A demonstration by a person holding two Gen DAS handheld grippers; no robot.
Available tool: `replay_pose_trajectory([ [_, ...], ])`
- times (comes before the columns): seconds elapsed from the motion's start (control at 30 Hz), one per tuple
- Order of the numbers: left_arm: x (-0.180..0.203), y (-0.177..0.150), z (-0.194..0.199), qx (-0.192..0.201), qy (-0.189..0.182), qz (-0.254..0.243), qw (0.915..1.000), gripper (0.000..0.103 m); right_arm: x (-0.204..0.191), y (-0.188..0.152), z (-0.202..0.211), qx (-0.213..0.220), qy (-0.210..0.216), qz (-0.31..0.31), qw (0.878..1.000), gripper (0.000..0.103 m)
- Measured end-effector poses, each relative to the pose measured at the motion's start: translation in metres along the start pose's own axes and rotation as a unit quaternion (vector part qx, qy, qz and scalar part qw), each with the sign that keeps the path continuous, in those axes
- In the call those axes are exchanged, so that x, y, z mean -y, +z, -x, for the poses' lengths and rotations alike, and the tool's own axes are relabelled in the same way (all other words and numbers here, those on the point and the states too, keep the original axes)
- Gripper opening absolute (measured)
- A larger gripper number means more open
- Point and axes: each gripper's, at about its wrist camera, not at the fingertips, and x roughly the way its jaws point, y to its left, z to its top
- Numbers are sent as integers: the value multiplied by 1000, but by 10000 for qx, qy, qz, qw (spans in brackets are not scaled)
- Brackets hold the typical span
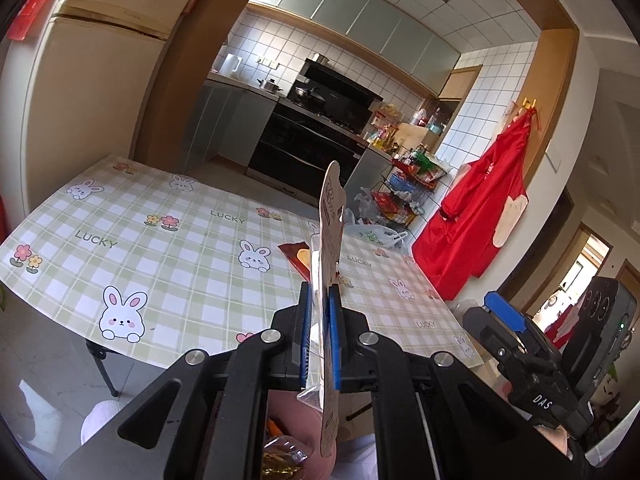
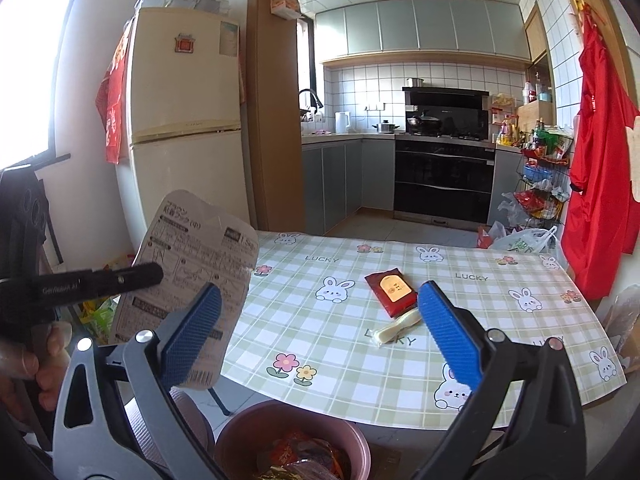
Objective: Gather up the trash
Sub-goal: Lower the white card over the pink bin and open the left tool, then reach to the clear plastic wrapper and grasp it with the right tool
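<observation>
Standing upright in left tongs (image 1: 320, 336): card package (image 1: 331, 216)

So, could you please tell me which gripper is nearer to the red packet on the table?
Right. The right gripper hangs open just short of the red packet, fingers framing it. The left gripper, shut on a cardboard package, sits farther back, off the table's left edge.

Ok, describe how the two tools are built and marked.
Both tools have ribbed blue pads on black linkage arms with silver pivot bolts. The left tool has white lettering along its side in the right wrist view; the right tool carries "DAS" lettering in the left wrist view.
</observation>
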Motion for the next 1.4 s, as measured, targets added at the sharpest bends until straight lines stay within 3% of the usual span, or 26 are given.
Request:
replay_pose_trajectory([
  [0.23, 21, -14, -4, -188, -146, -332, 9992, 8, 10, -1, 9, 87, -71, -185, 9998, 97],
  [0.5, 23, -15, -8, -225, -25, -454, 9987, 12, 11, -2, 12, 80, -89, -235, 9997, 97],
  [0.53, 21, -14, -9, -237, -33, -426, 9988, 26, 12, -2, 12, 72, -91, -239, 9996, 97],
  [0.57, 20, -14, -8, -218, -39, -386, 9990, 51, 12, -2, 11, 62, -94, -238, 9997, 97],
  [0.6, 17, -13, -7, -164, -24, -342, 9993, 63, 12, -2, 10, 52, -98, -235, 9997, 97],
  [0.7, 13, -9, -3, -52, 81, -312, 9995, 70, 11, -3, 9, 20, -102, -240, 9997, 97],
  [0.8, 5, -6, 1, 76, 256, -229, 9994, 83, 11, -3, 7, -16, -113, -244, 9996, 97],
  [1.03, -11, -4, 1, 83, 535, 16, 9985, 87, 11, -5, 5, -56, -131, -255, 9996, 97],
  [1.4, -18, -8, -7, -35, 681, 30, 9977, 88, 24, -15, -3, -255, -287, -374, 9986, 97],
])
